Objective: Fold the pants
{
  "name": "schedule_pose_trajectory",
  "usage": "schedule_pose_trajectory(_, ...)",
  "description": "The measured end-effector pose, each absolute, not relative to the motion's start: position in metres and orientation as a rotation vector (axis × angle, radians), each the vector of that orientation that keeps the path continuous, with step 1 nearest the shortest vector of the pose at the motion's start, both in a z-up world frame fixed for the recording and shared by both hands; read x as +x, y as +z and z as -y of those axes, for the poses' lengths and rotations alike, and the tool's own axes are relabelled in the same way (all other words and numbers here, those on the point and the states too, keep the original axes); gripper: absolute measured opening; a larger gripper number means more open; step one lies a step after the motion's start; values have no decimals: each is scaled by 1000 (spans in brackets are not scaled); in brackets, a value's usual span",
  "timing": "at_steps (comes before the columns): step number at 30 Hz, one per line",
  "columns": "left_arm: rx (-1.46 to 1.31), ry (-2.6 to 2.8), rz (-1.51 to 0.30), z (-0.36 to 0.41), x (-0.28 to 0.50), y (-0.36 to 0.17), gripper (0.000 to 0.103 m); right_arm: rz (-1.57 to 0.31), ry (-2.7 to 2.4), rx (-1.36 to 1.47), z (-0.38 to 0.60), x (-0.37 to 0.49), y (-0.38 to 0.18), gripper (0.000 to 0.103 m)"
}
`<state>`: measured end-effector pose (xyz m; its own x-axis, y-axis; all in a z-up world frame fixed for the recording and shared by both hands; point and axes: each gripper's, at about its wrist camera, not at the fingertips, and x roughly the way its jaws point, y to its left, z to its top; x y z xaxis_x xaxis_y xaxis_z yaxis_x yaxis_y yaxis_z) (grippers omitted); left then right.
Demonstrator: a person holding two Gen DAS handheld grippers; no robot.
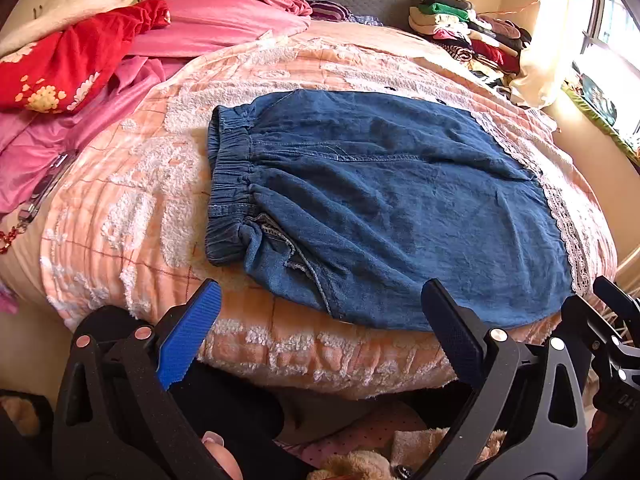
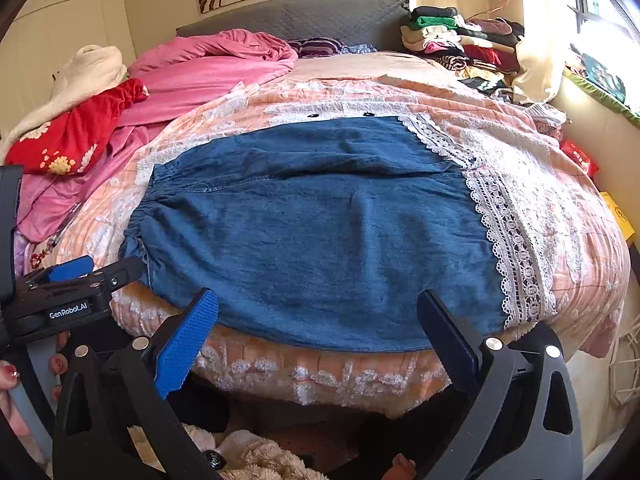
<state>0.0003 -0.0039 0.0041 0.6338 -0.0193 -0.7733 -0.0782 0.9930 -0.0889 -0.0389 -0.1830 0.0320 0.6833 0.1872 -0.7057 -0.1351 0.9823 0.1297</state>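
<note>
Blue denim pants point(image 1: 380, 200) lie folded flat on the peach bedspread point(image 1: 132, 208), elastic waistband point(image 1: 230, 184) to the left, white lace hem point(image 1: 568, 232) to the right. In the right wrist view the pants point(image 2: 320, 232) fill the middle, with the lace hem point(image 2: 512, 248) at right. My left gripper point(image 1: 320, 320) is open and empty, just short of the pants' near edge. My right gripper point(image 2: 318, 328) is open and empty at the near edge too. The left gripper also shows at the left of the right wrist view point(image 2: 76, 280).
Pink bedding point(image 1: 216, 20) and a red flowered garment point(image 1: 60, 64) lie at the bed's left. A stack of folded clothes point(image 1: 468, 28) sits at the far right by the grey headboard point(image 2: 320, 16). A window and curtain point(image 2: 540, 32) are on the right. A keychain point(image 1: 36, 208) lies at left.
</note>
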Motion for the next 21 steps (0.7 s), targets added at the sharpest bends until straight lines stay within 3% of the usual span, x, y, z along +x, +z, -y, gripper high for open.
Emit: schedule_pose_trajectory(21,-112,28,-880,6,0,5,94,-802,188,56,180,-38,31,99)
